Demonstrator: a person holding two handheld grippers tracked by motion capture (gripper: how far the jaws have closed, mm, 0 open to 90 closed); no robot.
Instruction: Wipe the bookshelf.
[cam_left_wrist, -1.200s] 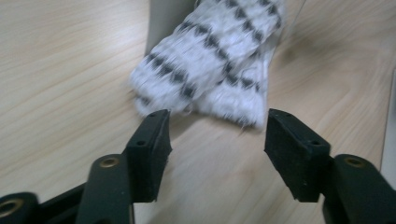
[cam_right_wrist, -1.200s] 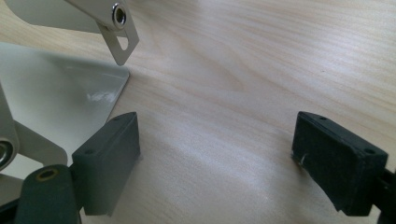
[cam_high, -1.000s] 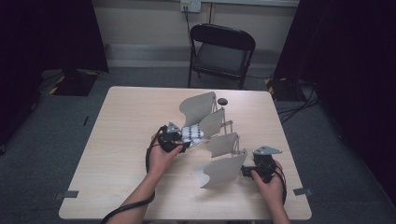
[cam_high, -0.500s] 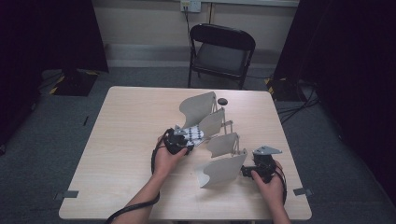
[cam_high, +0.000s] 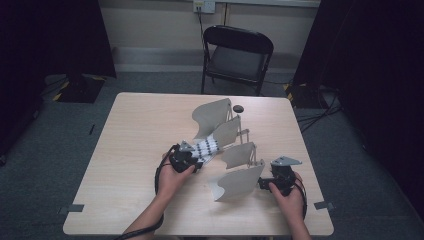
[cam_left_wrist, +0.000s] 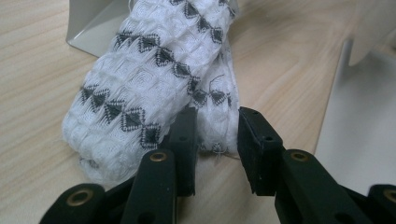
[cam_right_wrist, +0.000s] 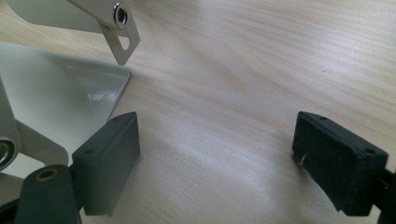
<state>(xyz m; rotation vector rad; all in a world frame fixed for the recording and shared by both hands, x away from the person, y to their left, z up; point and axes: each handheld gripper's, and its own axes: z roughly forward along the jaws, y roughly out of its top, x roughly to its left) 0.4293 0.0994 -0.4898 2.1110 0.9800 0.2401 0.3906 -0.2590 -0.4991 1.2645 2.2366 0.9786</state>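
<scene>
The rolled white cloth (cam_left_wrist: 154, 88) with dark diamonds lies on the wooden table (cam_high: 130, 145), against the metal blades of a fan-shaped rack (cam_high: 225, 150). The left gripper (cam_left_wrist: 215, 140) has just been closing its jaws, the cloth's end fold between them. The right gripper (cam_right_wrist: 215, 158) stands wide apart, empty, beside the nearest blade (cam_right_wrist: 60, 107).

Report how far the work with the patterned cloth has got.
Done: the cloth lies rolled on the table beside the metal blades. In hand: the left tool has been closing on a fold of it. Left: lifting it; the right tool waits open.
</scene>
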